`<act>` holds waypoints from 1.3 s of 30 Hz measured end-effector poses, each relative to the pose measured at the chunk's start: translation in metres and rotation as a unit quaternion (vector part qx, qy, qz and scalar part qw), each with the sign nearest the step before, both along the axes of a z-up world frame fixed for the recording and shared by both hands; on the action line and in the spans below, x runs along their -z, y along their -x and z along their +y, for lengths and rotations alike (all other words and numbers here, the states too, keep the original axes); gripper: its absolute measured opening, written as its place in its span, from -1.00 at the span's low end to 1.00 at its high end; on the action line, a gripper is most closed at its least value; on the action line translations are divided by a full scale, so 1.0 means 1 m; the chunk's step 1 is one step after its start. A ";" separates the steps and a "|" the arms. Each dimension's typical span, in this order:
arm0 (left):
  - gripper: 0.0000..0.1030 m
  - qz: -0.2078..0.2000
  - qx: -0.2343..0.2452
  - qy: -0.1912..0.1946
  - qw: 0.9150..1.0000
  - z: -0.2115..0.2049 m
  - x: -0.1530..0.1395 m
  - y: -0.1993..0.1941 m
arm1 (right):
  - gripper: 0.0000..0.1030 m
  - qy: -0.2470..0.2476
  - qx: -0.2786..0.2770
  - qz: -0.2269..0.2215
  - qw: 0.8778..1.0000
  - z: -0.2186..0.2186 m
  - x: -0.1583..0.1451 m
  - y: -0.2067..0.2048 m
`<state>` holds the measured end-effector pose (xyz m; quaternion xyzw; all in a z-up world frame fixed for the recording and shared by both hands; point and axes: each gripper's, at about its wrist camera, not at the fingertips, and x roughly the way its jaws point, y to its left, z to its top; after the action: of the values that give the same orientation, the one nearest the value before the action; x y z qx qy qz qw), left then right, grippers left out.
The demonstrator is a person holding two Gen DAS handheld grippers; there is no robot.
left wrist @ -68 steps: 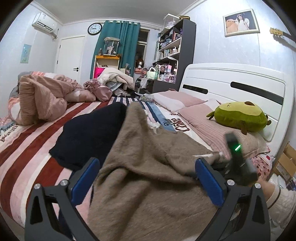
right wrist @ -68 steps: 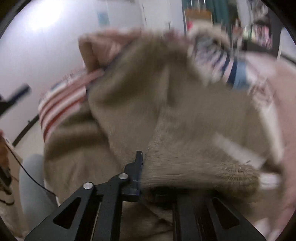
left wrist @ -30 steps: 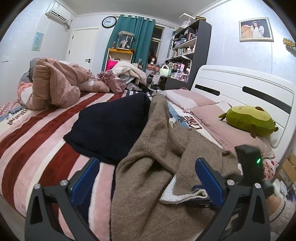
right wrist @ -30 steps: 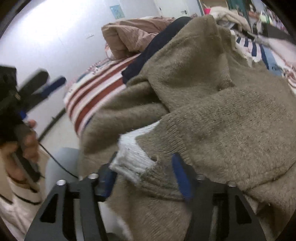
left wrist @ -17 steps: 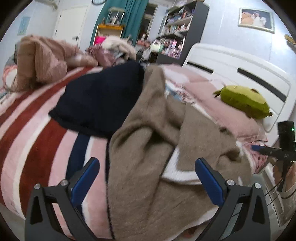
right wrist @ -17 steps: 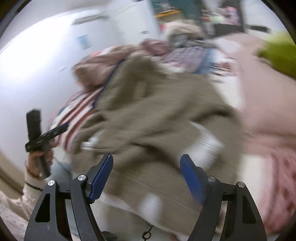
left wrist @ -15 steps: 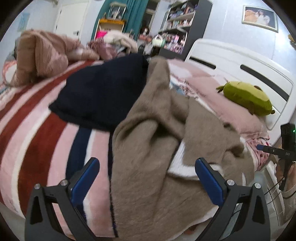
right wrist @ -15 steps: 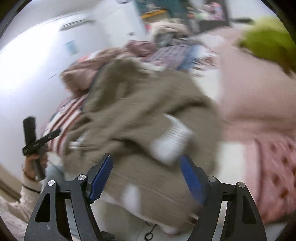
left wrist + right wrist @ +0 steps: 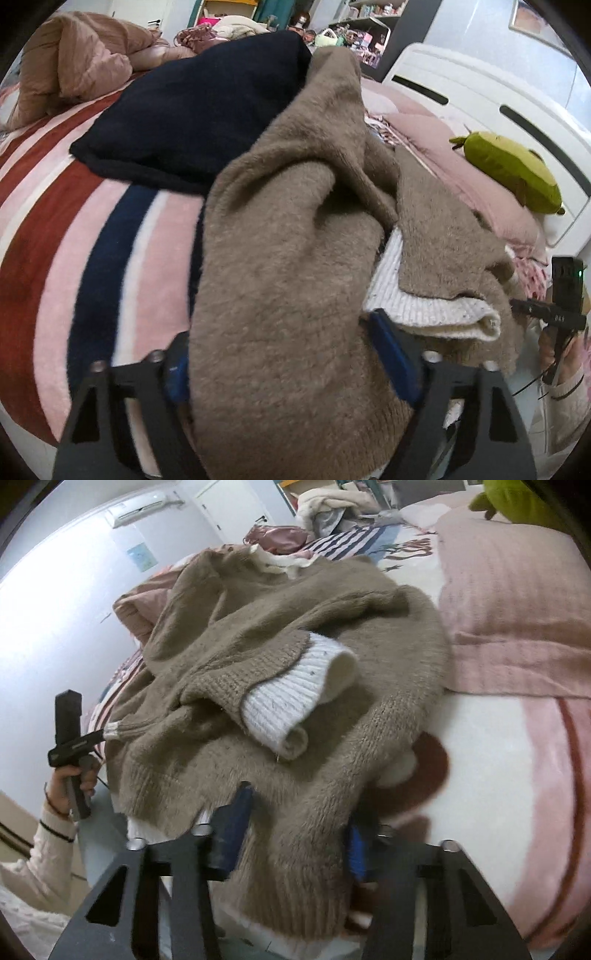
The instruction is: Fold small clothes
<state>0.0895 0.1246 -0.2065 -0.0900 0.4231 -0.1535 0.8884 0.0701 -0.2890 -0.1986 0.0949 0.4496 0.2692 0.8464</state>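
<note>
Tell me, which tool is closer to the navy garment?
Left. The left tool straddles the brown sweater with the navy garment just ahead; the right tool is at the sweater's opposite side.

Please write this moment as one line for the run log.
step: grip sweater hem | left gripper: jaws around hem | right gripper: jaws around hem | cuff: folded on top
</note>
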 end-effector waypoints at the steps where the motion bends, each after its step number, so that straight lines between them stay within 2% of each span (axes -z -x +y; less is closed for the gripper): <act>1: 0.29 0.001 0.002 -0.006 1.000 -0.003 0.000 0.000 | -0.54 -0.007 0.000 0.001 1.000 0.001 0.001 -0.004; 2: 0.09 0.002 0.003 -0.012 1.000 -0.006 0.000 0.000 | -0.65 -0.018 -0.001 0.005 1.000 0.002 0.002 -0.007; 3: -0.04 0.003 0.005 -0.017 1.000 -0.008 -0.001 0.000 | -0.68 -0.025 -0.001 0.006 1.000 0.003 0.003 -0.008; 4: -0.37 0.005 0.008 -0.014 1.000 -0.010 -0.002 0.001 | -0.71 -0.030 -0.001 0.004 1.000 0.003 0.003 -0.009; 5: -0.66 0.007 0.014 -0.001 1.000 -0.010 -0.003 0.002 | -0.74 -0.035 -0.001 0.000 0.999 0.003 0.002 -0.008; 6: -0.77 0.012 0.024 0.019 0.999 -0.009 -0.003 0.003 | -0.74 -0.039 -0.001 -0.001 0.999 0.003 0.002 -0.007; 10: -0.82 0.005 0.043 0.008 0.999 -0.019 -0.011 0.011 | -0.78 -0.100 0.005 -0.012 0.995 -0.010 -0.010 0.003; 12: -0.83 -0.005 0.052 0.023 0.998 -0.024 -0.019 0.017 | -0.78 -0.119 0.004 -0.019 0.993 -0.014 -0.019 0.008; 16: -0.84 -0.025 0.063 0.051 0.996 -0.027 -0.036 0.029 | -0.79 -0.116 -0.008 -0.034 0.993 -0.008 -0.033 0.018; 22: -0.84 -0.060 0.079 0.059 0.993 -0.031 -0.067 0.054 | -0.80 -0.154 -0.018 -0.068 0.986 -0.009 -0.062 0.033; 29: -0.85 -0.107 0.094 0.069 0.987 -0.030 -0.103 0.082 | -0.80 -0.152 -0.028 -0.112 0.982 -0.005 -0.099 0.059; 36: -0.85 -0.155 0.097 0.087 0.979 -0.028 -0.138 0.119 | -0.81 -0.172 -0.030 -0.151 0.973 -0.012 -0.130 0.089; 39: -0.84 -0.166 0.083 0.080 0.979 -0.024 -0.147 0.124 | -0.81 -0.165 -0.028 -0.163 0.972 -0.013 -0.143 0.099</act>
<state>-0.0348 0.1004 -0.0591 -0.0984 0.2617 -0.2730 0.9205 -0.0292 -0.3025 -0.0556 0.1760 0.2576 0.3749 0.8730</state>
